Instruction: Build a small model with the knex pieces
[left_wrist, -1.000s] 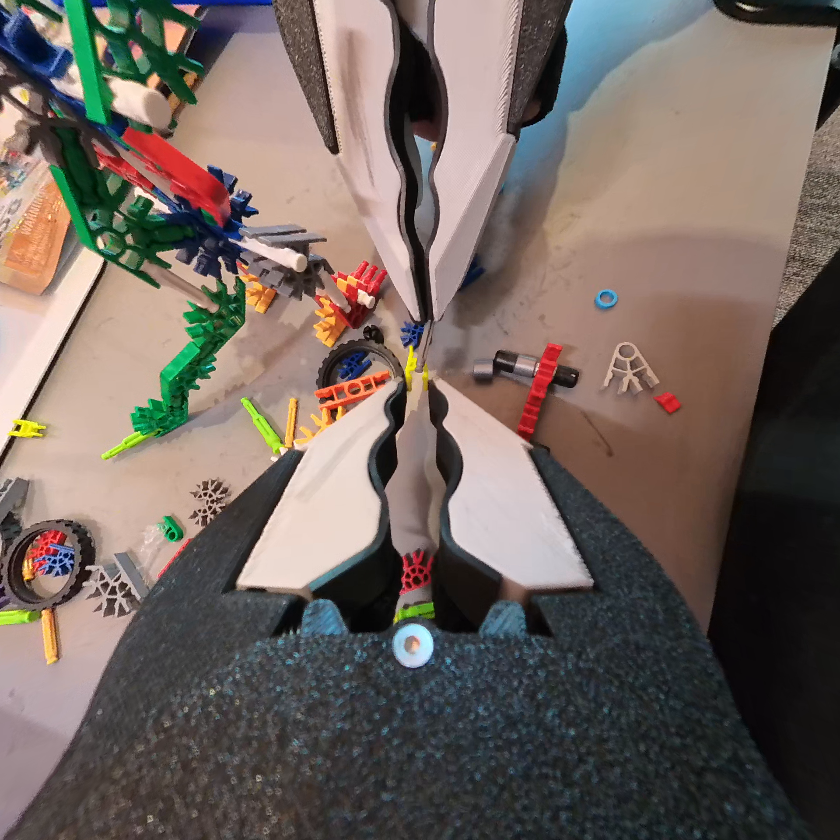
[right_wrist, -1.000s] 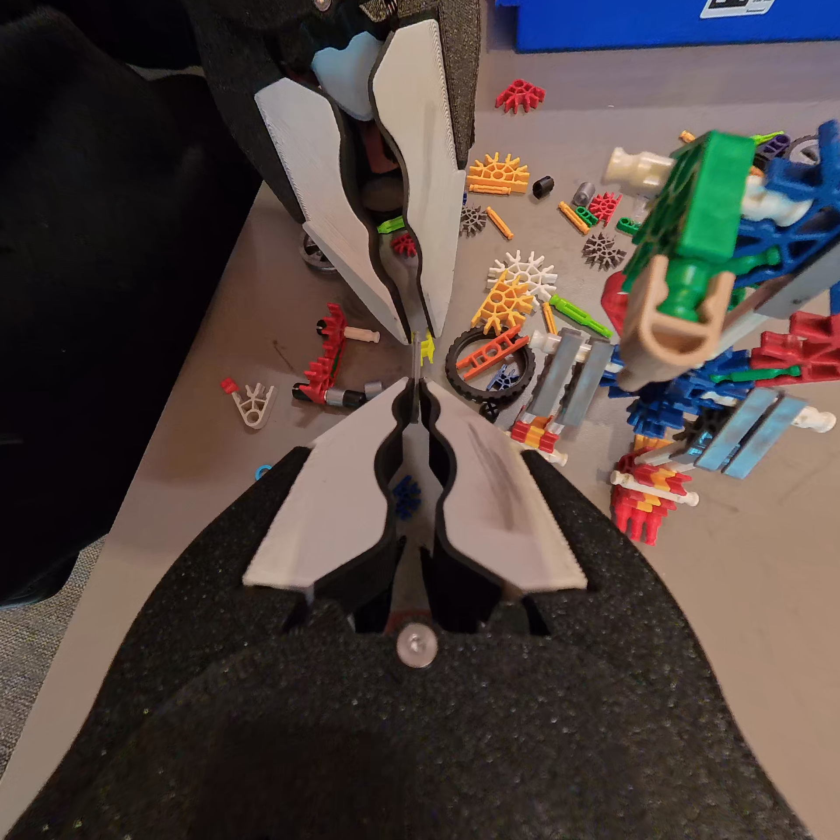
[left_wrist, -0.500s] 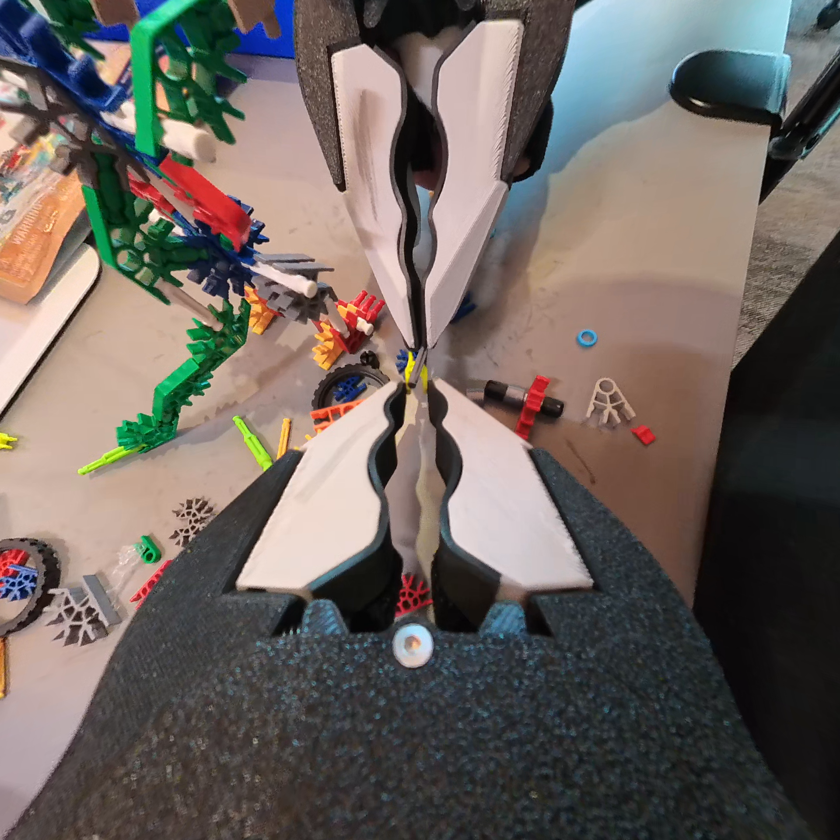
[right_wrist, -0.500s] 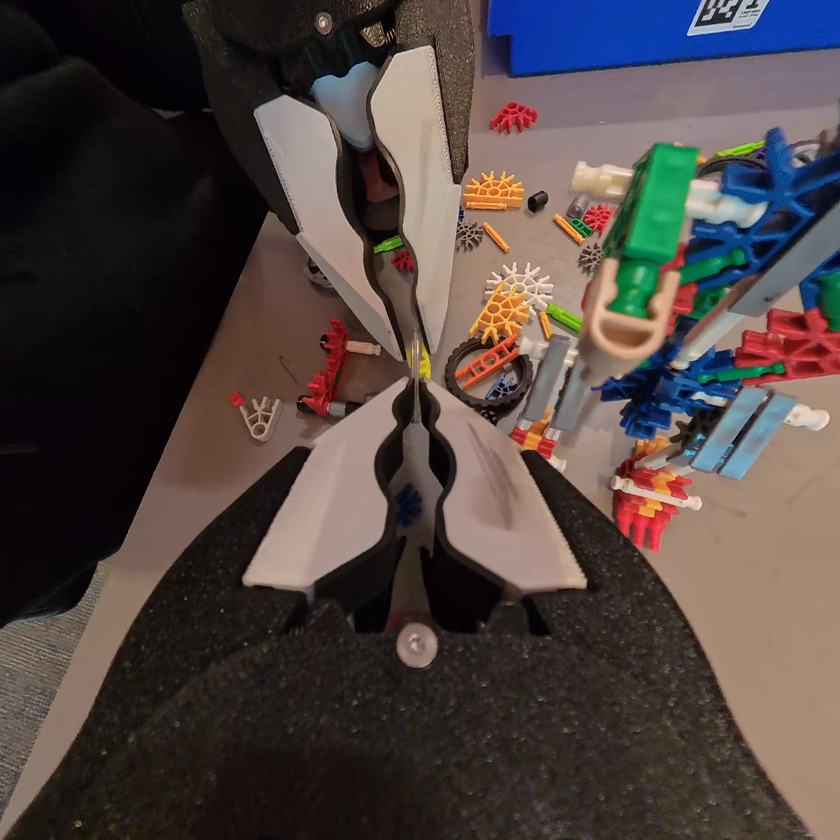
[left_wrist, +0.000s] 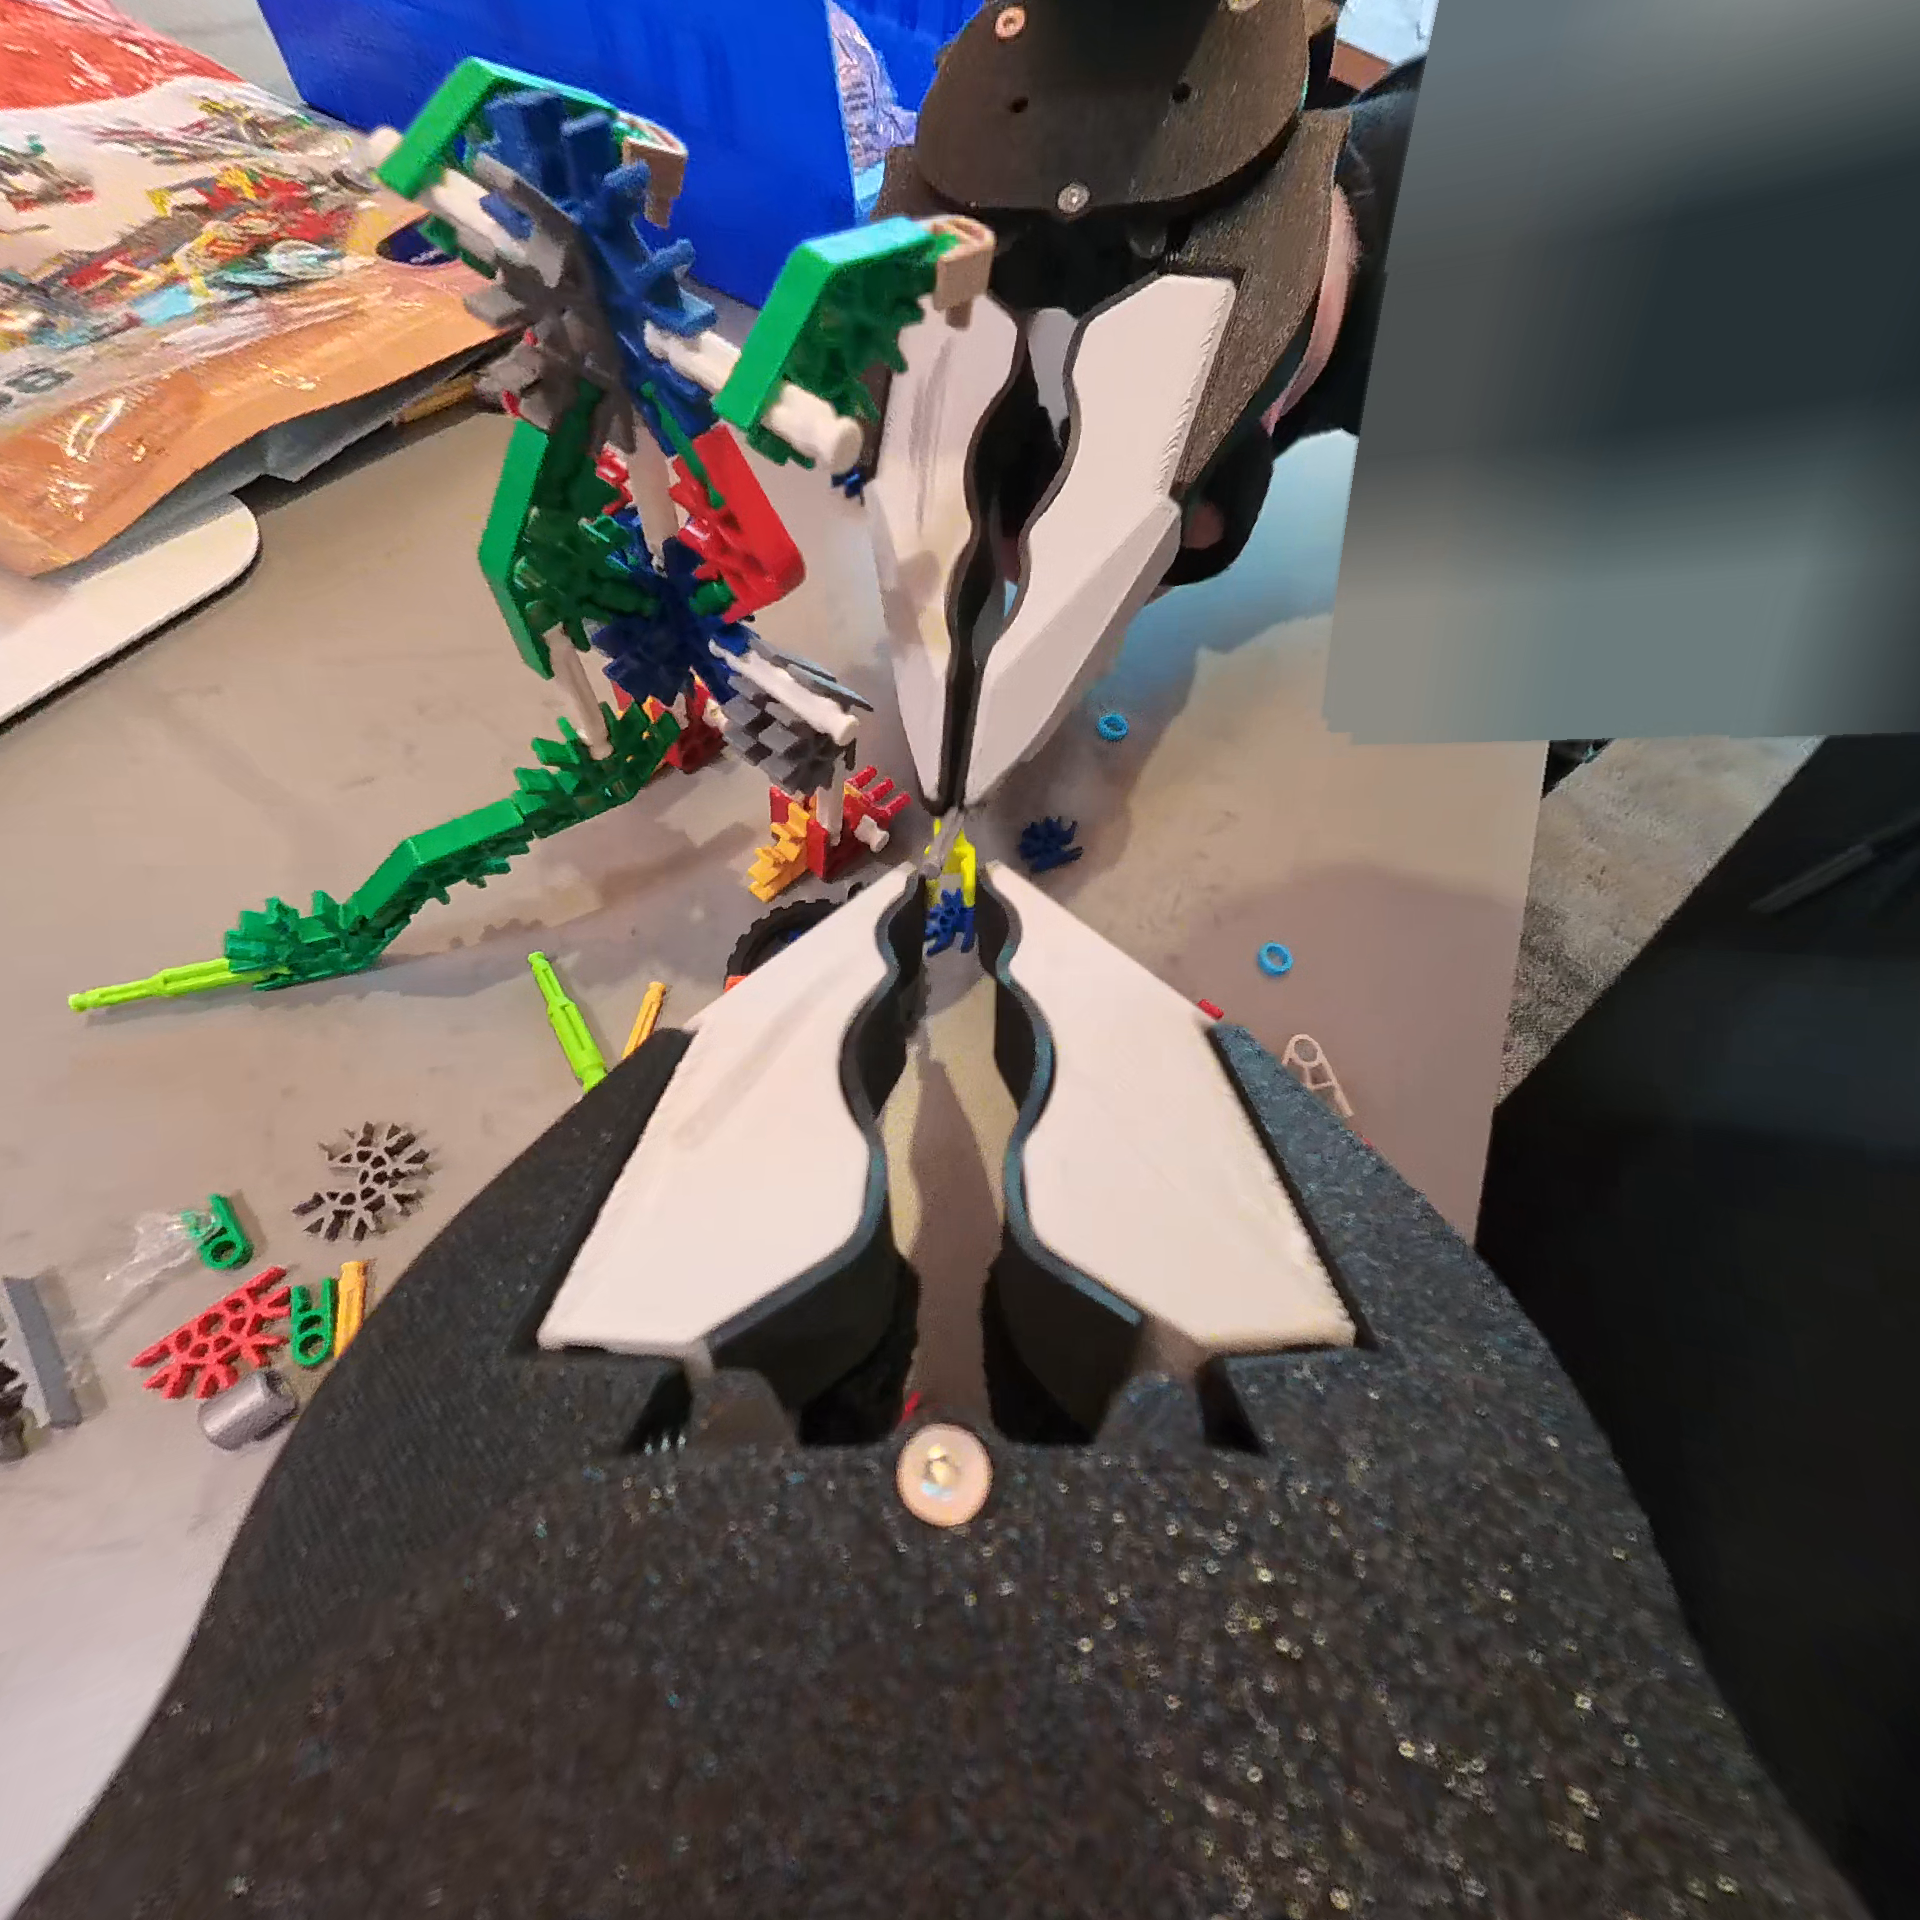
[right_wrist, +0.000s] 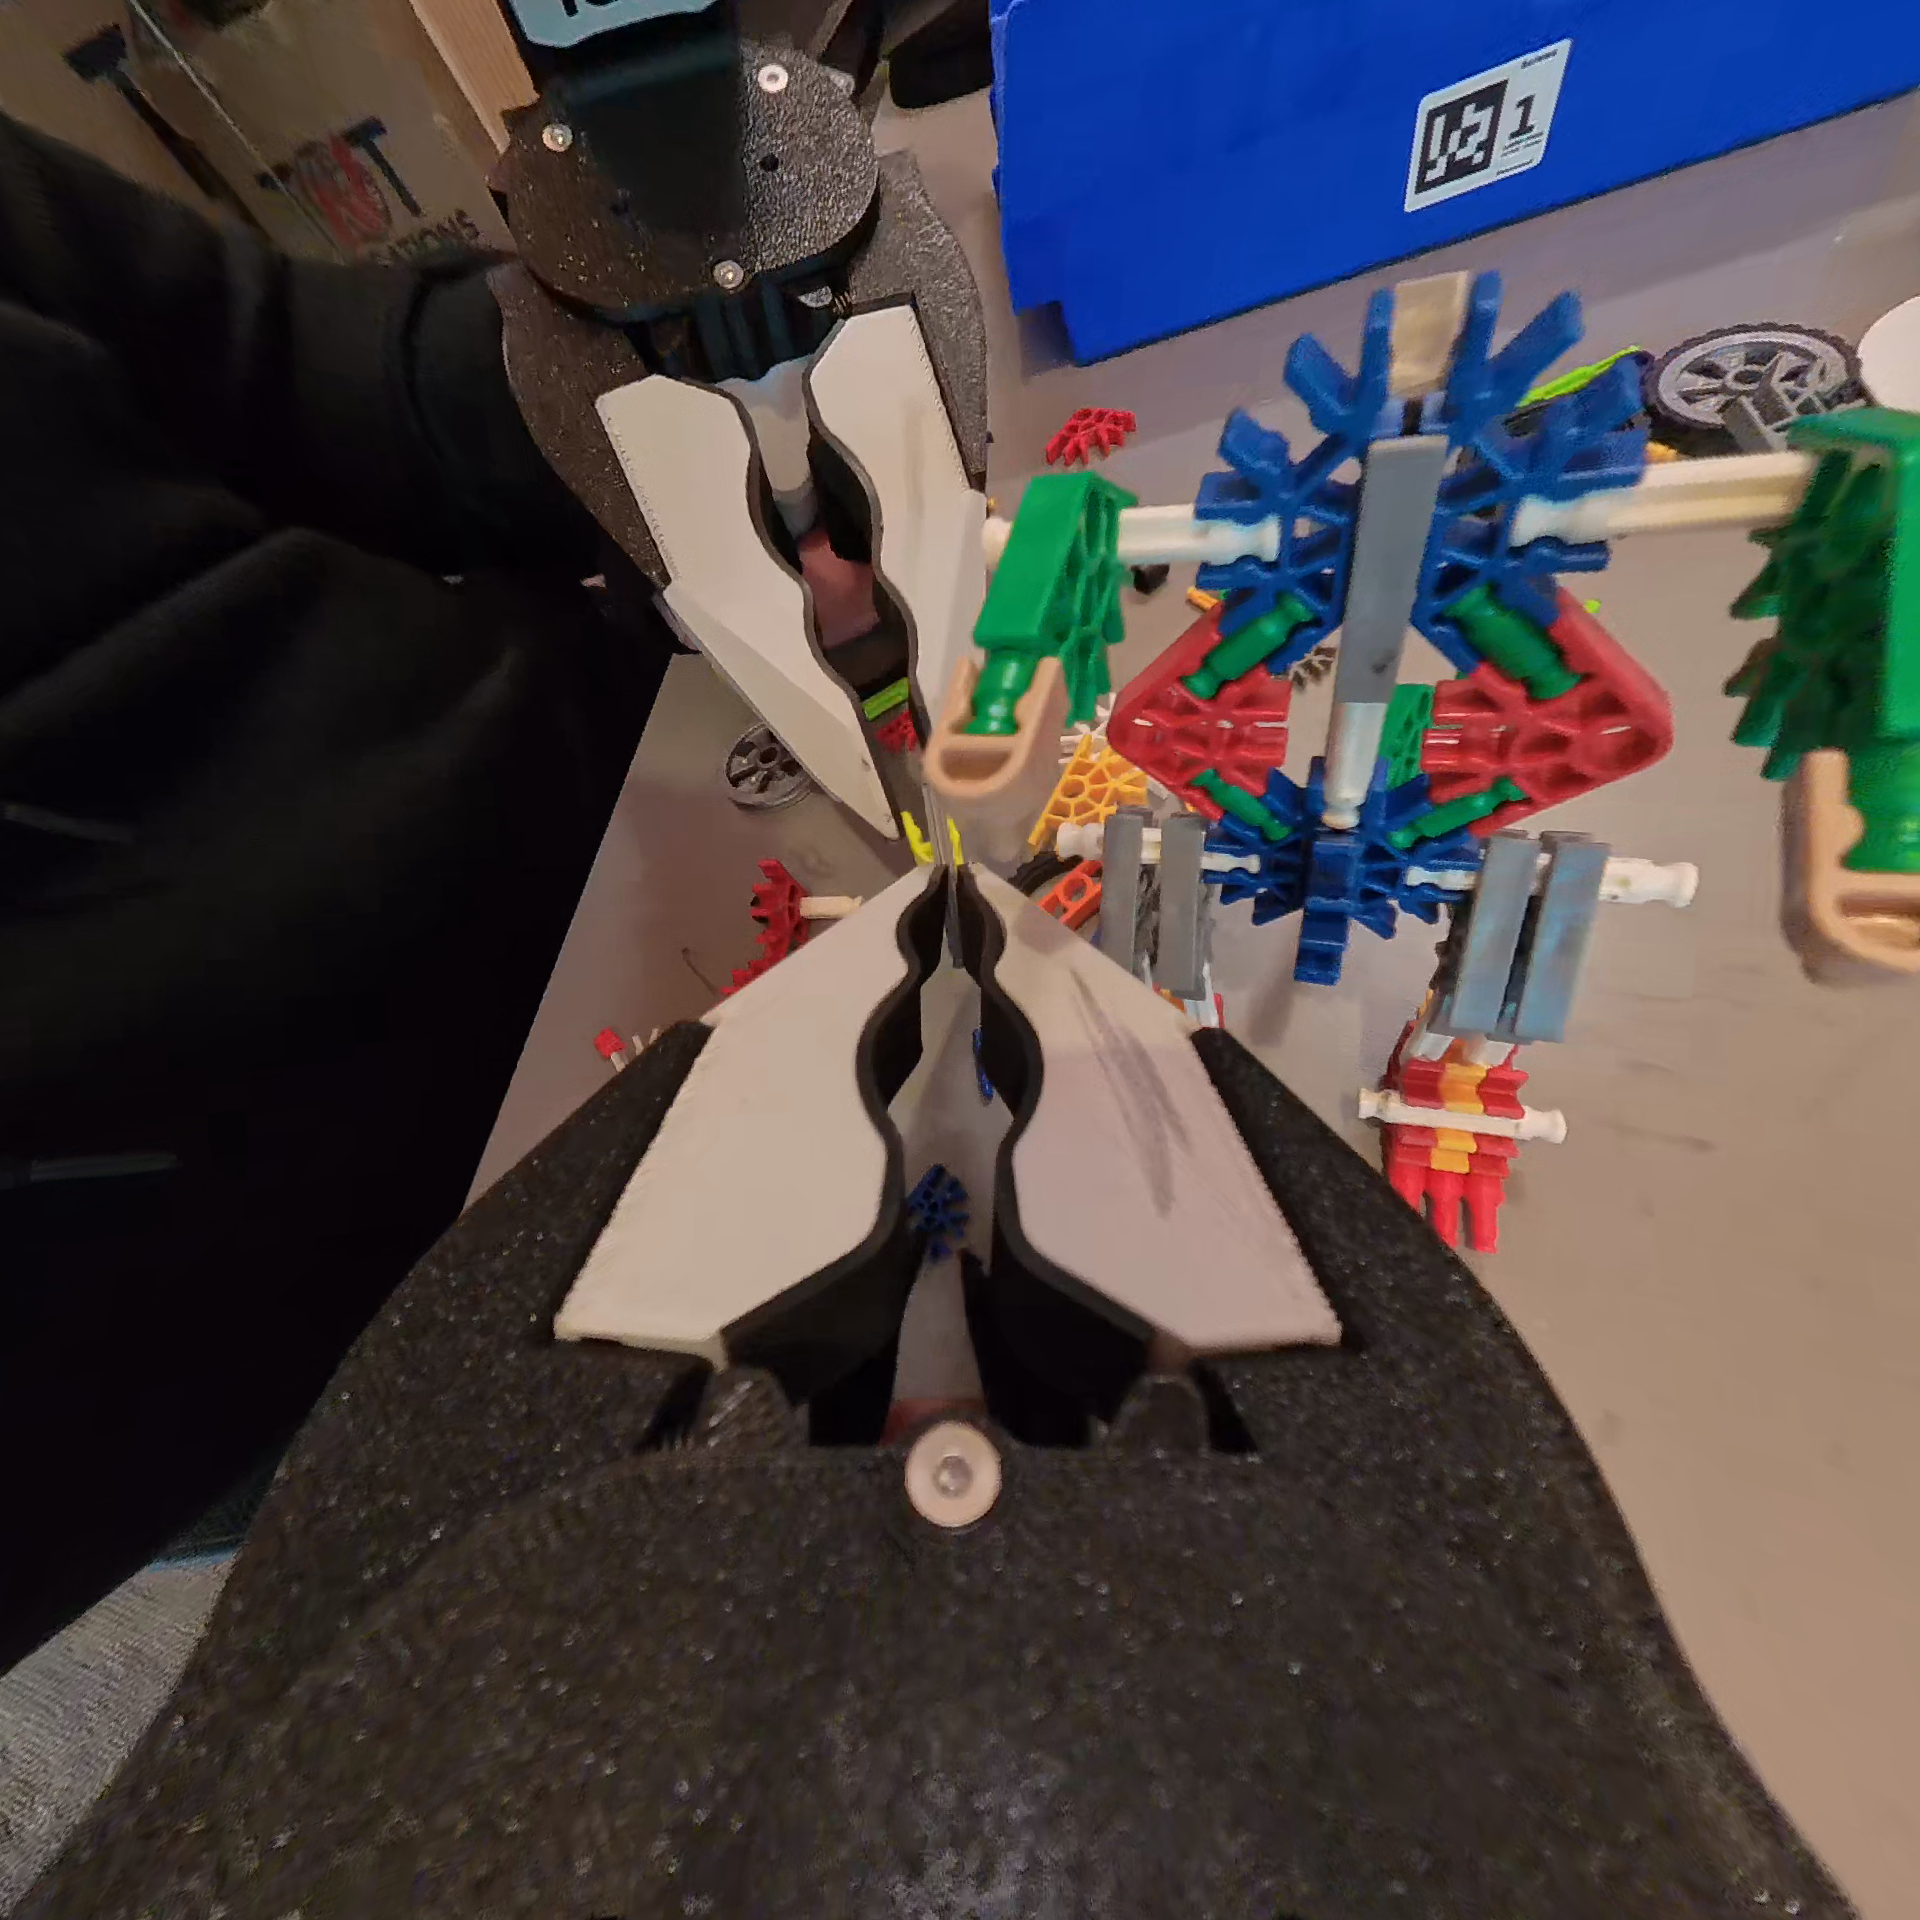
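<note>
My left gripper is shut on a small yellow connector, held above the table. My right gripper is shut on a thin grey rod. The two grippers meet tip to tip, and the rod's end sits at the yellow connector. The right gripper shows from the front in the left wrist view, and the left gripper shows in the right wrist view. A colourful toy figure of green, blue, red and grey pieces stands just beside the tips, also seen in the left wrist view.
Loose toy pieces lie scattered on the grey table. A blue bin stands behind the figure. A printed plastic bag lies at the far left. The table edge runs close on the right. A grey wheel lies at the back. Both grippers' tips are close together, under 4 cm apart.
Both grippers have lifted and tilted up together, still tip to tip on the yellow connector and grey rod. The figure and blue bin now show more fully.
</note>
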